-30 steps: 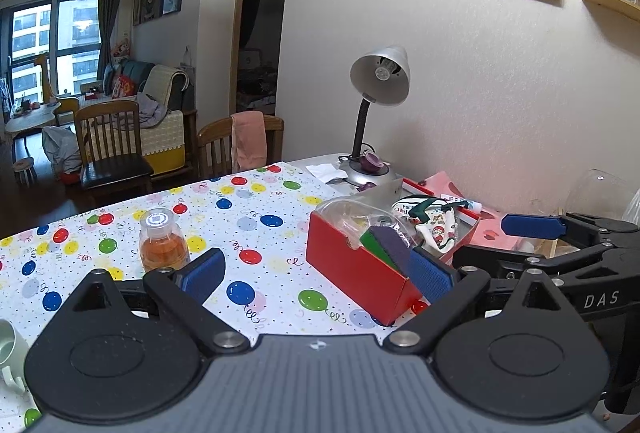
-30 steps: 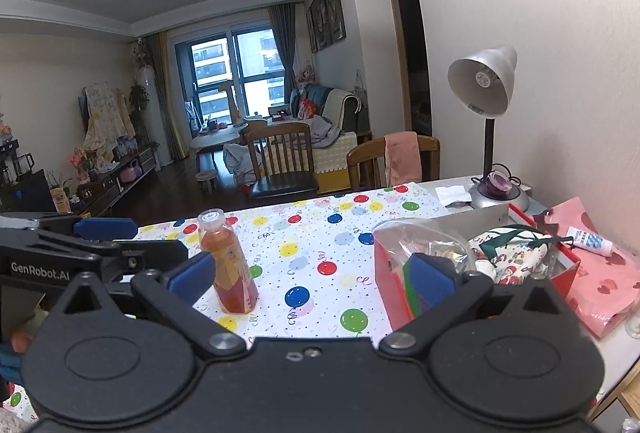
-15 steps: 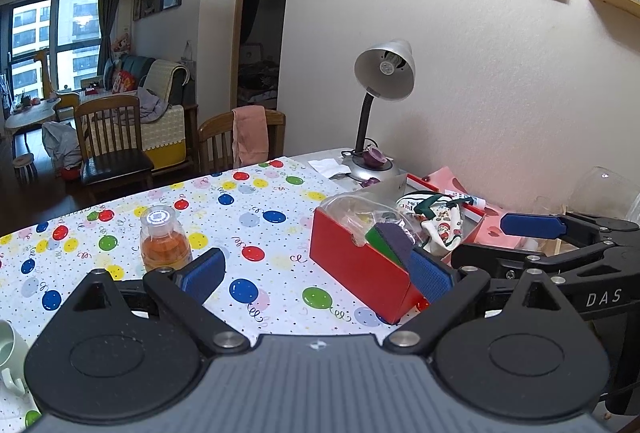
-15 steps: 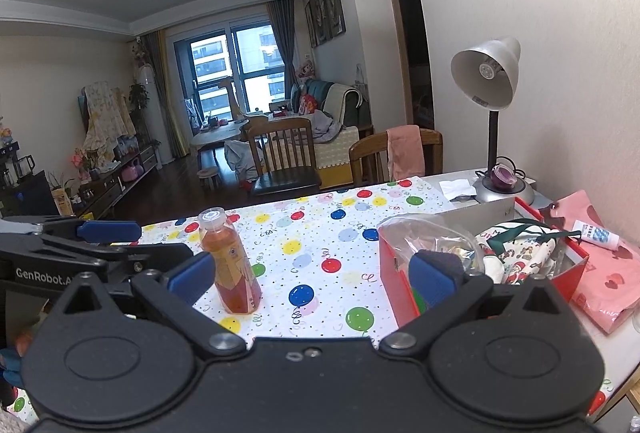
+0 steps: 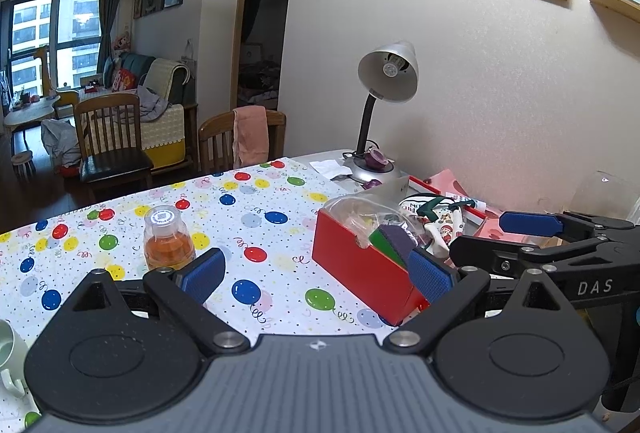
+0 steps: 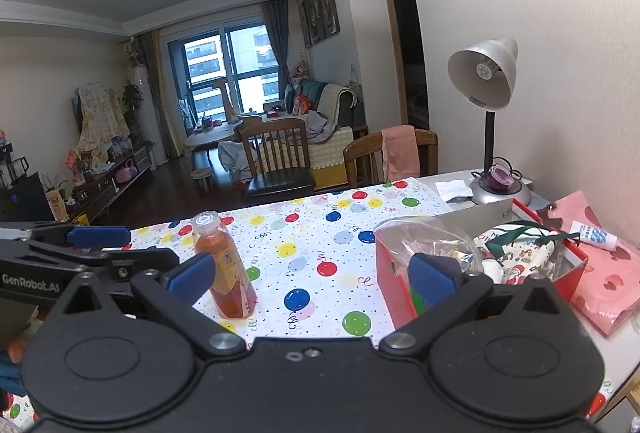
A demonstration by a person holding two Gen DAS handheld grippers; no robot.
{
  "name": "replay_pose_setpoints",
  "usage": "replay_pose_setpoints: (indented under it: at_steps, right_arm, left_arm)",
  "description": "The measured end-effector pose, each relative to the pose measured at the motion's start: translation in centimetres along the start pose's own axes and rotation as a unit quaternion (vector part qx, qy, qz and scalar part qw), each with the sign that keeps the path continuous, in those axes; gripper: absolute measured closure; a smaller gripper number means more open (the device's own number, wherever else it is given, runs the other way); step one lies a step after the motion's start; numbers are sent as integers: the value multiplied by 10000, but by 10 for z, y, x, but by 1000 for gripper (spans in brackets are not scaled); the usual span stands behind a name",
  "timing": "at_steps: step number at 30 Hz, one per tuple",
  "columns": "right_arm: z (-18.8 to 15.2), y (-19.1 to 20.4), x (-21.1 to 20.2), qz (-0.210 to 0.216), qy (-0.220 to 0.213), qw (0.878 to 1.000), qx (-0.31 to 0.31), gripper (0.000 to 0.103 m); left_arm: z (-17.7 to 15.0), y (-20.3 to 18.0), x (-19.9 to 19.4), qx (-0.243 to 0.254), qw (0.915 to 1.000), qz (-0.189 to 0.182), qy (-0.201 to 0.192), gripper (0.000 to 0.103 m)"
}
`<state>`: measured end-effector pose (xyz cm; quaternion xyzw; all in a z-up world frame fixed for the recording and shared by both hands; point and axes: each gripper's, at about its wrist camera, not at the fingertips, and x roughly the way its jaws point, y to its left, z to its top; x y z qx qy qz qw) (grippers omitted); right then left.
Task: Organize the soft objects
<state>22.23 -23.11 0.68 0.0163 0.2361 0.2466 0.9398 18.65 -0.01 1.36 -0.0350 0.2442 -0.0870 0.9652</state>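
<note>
Red box (image 5: pixel 362 275) sits on the bench (image 5: pixel 256 217) near the wall side, already stuffed: clear plastic bag (image 5: pixel 360 211) on top at the near end, a green and a purple piece (image 5: pixel 394 241) under it, a printed fabric bag (image 6: pixel 516 255) at the far end. Pink cloth bag (image 6: pixel 600 285) with a small tube (image 6: pixel 594 233) on it lies outside the box, just beside its far edge, so judging by that, at least one soft item is not yet put away.

Change over the last second: both cameras have lifted and pulled back a little; the box and lamp (image 5: pixel 386 81) sit lower and slightly smaller in view. Nothing on the bench moved. Reads as a retreat or reset between picks, not a grasp.

Left gripper (image 5: pixel 316 275): jaws spread wide, nothing between them. Right gripper (image 6: pixel 312 275): same, wide apart and empty. Both hover above the bench short of the box, side by side.

Juice bottle (image 6: pixel 226 273) stands upright well left of the box, untouched. Mug (image 5: pixel 10 357) at the left edge.
</note>
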Motion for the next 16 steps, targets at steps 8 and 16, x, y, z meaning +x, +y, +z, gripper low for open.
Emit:
replay_pose_setpoints:
  at_steps: [8,16]
  right_arm:
    - [0,6,3,-24,54,10000,-11,0]
    - [0,11,7,-54,118,9999,-2,0]
  left_arm:
    - [-1,2,-1,-71,10000,-65,5,5]
    - [-4,6,-2,-122,9999,-64,31,5]
